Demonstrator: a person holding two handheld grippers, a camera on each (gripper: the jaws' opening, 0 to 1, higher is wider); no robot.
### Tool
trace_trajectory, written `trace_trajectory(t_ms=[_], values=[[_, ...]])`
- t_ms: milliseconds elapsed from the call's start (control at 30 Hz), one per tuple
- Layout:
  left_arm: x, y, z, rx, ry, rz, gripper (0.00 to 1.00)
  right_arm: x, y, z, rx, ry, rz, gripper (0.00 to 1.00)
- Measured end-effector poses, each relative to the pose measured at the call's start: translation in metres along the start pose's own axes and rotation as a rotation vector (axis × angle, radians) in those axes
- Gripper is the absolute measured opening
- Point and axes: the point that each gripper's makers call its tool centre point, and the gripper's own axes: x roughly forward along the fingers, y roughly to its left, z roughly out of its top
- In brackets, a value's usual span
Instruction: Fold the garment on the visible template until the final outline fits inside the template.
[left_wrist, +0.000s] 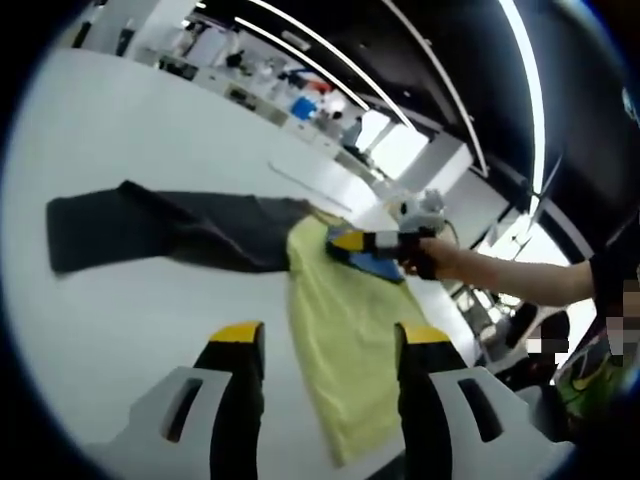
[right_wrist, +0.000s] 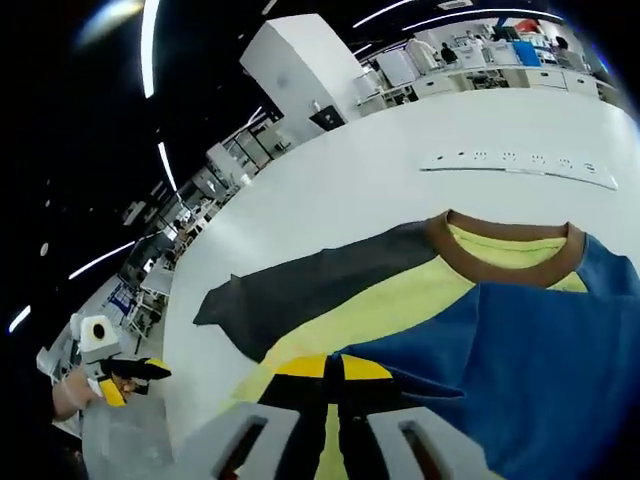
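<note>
A long-sleeved shirt lies flat on the white table (left_wrist: 130, 150). Its body is yellow (left_wrist: 345, 330), one sleeve is dark grey (left_wrist: 170, 228), and it has a brown collar (right_wrist: 505, 262). The blue sleeve (right_wrist: 520, 350) is drawn across the yellow front. My right gripper (right_wrist: 333, 368) is shut on the blue sleeve's edge; in the left gripper view it comes in from the right (left_wrist: 350, 240), held by a hand (left_wrist: 432, 256). My left gripper (left_wrist: 330, 335) hangs open above the yellow hem, holding nothing, and it appears far off in the right gripper view (right_wrist: 130, 380).
A long white strip (right_wrist: 515, 165) lies on the table beyond the collar, also seen as a thin strip (left_wrist: 305, 185). Benches with equipment stand behind the table. A person's arm (left_wrist: 520, 280) reaches in from the right.
</note>
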Motion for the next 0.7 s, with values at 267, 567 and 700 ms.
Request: trace_trajectory(t_ms=[267, 567, 700], values=[[0.001, -0.001, 0.001, -0.002, -0.007, -0.007, 0.49, 0.005, 0.001, -0.010, -0.143, 0.084, -0.038, 0.00], [0.000, -0.001, 0.005, -0.007, -0.024, -0.010, 0.49, 0.012, 0.001, -0.013, -0.228, 0.129, -0.068, 0.00], [0.000, 0.000, 0.005, -0.006, -0.025, -0.009, 0.49, 0.015, 0.002, -0.016, -0.251, 0.150, -0.067, 0.00]])
